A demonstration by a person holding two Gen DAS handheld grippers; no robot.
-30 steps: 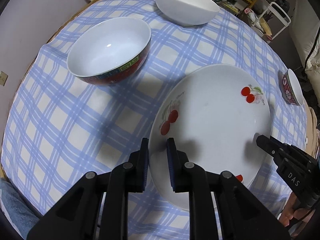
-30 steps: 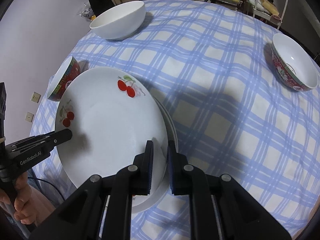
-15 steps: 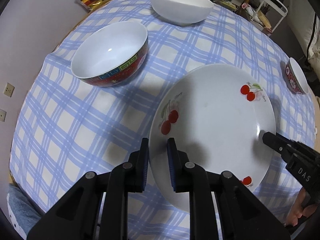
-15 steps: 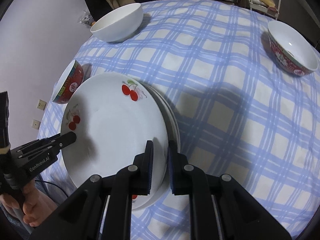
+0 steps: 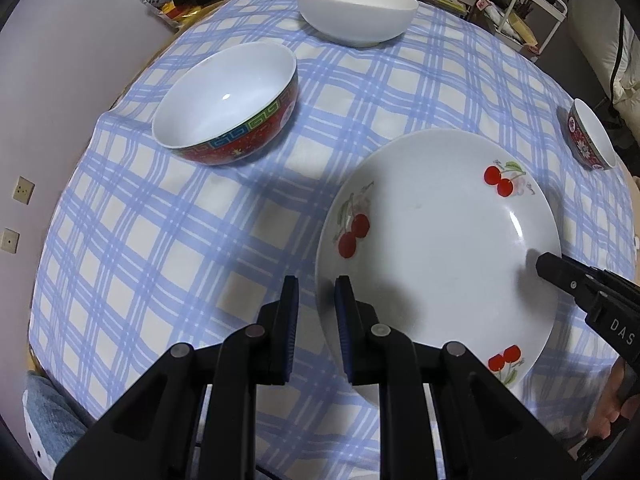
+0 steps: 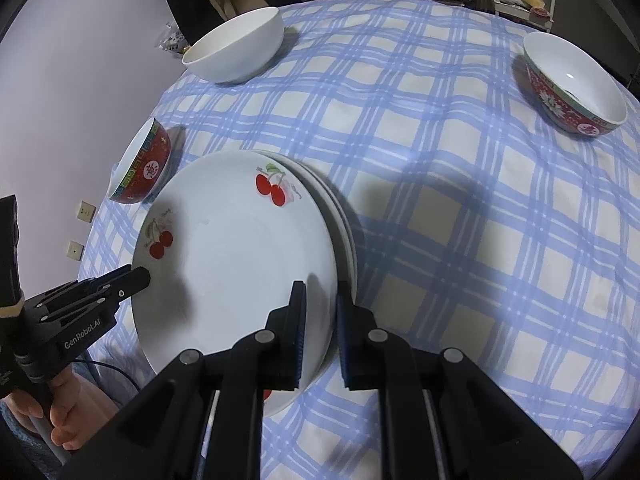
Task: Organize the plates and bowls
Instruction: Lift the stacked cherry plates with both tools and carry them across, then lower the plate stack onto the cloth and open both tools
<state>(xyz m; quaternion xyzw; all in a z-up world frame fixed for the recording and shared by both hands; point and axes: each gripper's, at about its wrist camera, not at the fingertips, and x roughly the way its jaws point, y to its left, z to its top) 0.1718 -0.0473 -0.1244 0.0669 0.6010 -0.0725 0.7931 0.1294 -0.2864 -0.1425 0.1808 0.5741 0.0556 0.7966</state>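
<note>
A white plate with red cherries [image 5: 436, 248] lies on top of other white plates [image 6: 344, 232] on the blue checked tablecloth. My left gripper [image 5: 316, 296] straddles the plate's left rim, jaws narrowly apart, one finger over the plate and one outside. My right gripper [image 6: 320, 300] straddles the right rim of the same plate [image 6: 240, 264] the same way. Whether either pinches the rim tightly is hard to tell. A large red-patterned bowl [image 5: 228, 104] sits to the far left. A white bowl [image 5: 356, 10] stands at the back.
A second red-patterned bowl [image 6: 572, 84] stands at the far right of the table; it also shows in the left wrist view [image 5: 588, 136]. The round table's edge [image 5: 132, 84] drops off on the left, near a wall. Cluttered shelves stand behind the table.
Both grippers and the cherry plate have shifted slightly towards the near side of the table. The cherry plate now sits down on the plates below it.
</note>
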